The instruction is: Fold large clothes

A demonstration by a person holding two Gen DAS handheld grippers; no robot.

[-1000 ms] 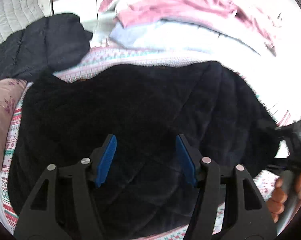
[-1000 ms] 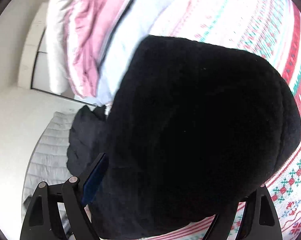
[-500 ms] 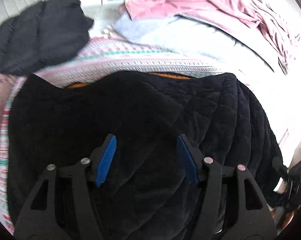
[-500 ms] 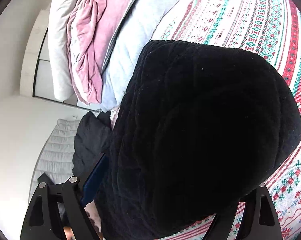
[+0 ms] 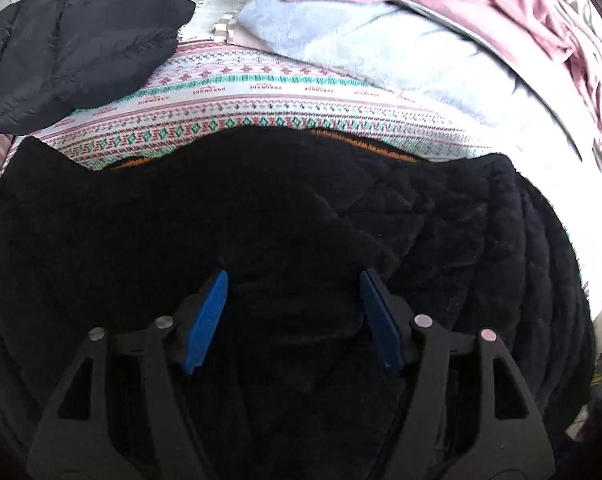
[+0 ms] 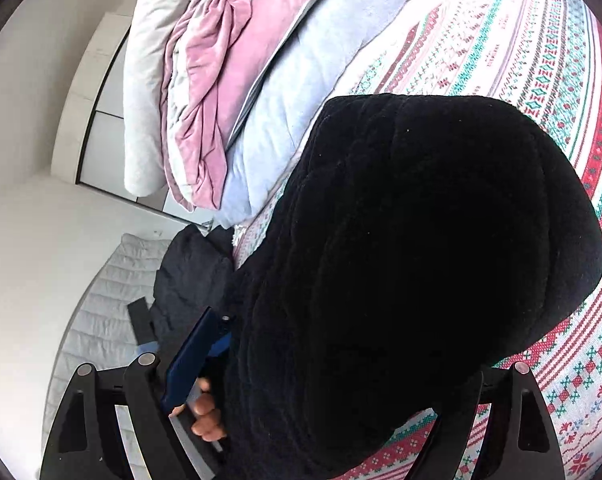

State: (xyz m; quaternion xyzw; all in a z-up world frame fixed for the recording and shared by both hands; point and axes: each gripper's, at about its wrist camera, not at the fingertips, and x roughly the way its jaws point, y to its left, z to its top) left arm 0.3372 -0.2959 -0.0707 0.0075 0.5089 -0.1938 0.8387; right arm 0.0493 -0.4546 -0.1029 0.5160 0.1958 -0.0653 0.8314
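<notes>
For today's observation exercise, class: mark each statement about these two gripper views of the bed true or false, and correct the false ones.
1. The black fleece garment lies on a patterned bedspread. True.
2. The left gripper has its jaws shut tight. False: its jaws stand apart over the garment.
3. A pink blanket lies bunched beyond the garment. True.
4. The bedspread is plain white. False: it has red and green patterned bands.
5. A second dark garment lies farther back on the left. True.
</notes>
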